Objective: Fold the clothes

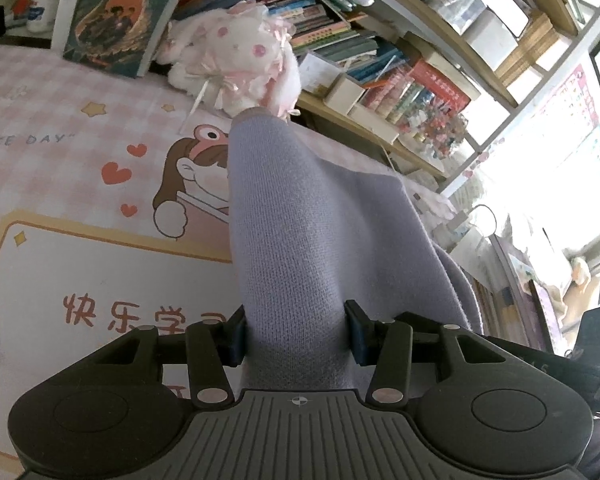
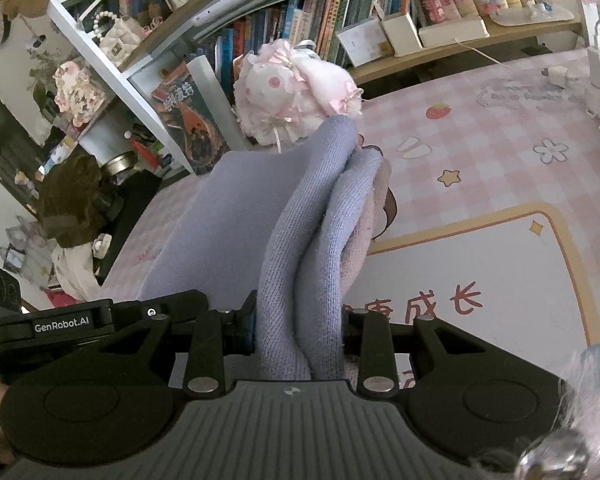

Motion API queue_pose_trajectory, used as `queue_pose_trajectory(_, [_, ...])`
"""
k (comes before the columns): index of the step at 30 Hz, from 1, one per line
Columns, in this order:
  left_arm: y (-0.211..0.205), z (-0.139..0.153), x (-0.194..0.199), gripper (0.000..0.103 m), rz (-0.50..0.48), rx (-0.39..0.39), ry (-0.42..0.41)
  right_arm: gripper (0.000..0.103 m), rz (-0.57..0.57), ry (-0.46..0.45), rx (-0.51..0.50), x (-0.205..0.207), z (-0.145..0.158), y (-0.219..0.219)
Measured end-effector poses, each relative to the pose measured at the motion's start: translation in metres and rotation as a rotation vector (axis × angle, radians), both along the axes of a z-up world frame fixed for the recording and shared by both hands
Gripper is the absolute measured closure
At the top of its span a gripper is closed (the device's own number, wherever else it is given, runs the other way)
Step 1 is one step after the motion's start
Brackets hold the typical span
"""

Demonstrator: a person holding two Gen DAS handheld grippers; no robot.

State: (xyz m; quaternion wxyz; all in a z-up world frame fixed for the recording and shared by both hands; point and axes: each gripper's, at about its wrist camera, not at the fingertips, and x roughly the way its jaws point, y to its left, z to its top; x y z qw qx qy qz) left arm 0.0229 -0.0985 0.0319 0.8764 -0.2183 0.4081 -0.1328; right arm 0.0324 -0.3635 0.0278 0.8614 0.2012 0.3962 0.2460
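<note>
A lavender knitted garment [image 1: 300, 220] runs from my left gripper [image 1: 296, 336] away over the pink desk mat. The left gripper is shut on a thick fold of it, and the cloth fills the gap between the jaws. In the right wrist view the same garment [image 2: 300, 248] is bunched in several layers, with a pale pink layer on its right side. My right gripper [image 2: 300, 328] is shut on that bunch. The garment spreads flat to the left behind the grip [image 2: 220, 220].
A pink checked desk mat [image 1: 60, 120] with cartoon prints covers the desk [image 2: 500, 140]. A pink and white plush toy [image 1: 240, 52] sits at the far edge [image 2: 292, 88]. Behind it stand bookshelves [image 1: 340, 32] full of books [image 2: 320, 20]. A white charger [image 2: 596, 64] lies at the far right.
</note>
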Motion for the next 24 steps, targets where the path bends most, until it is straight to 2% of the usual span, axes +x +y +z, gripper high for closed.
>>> queue_pose_trajectory(14, [-0.002,-0.003,0.006,0.057,-0.057,-0.008,0.004,0.074,-0.063,0.000,-0.002,-0.010,-0.001,-0.004])
queue_pose_trajectory(24, [0.033,-0.006,0.007,0.057,-0.090,-0.041,-0.003,0.074,-0.098,-0.009,-0.037,-0.018,0.002,0.023])
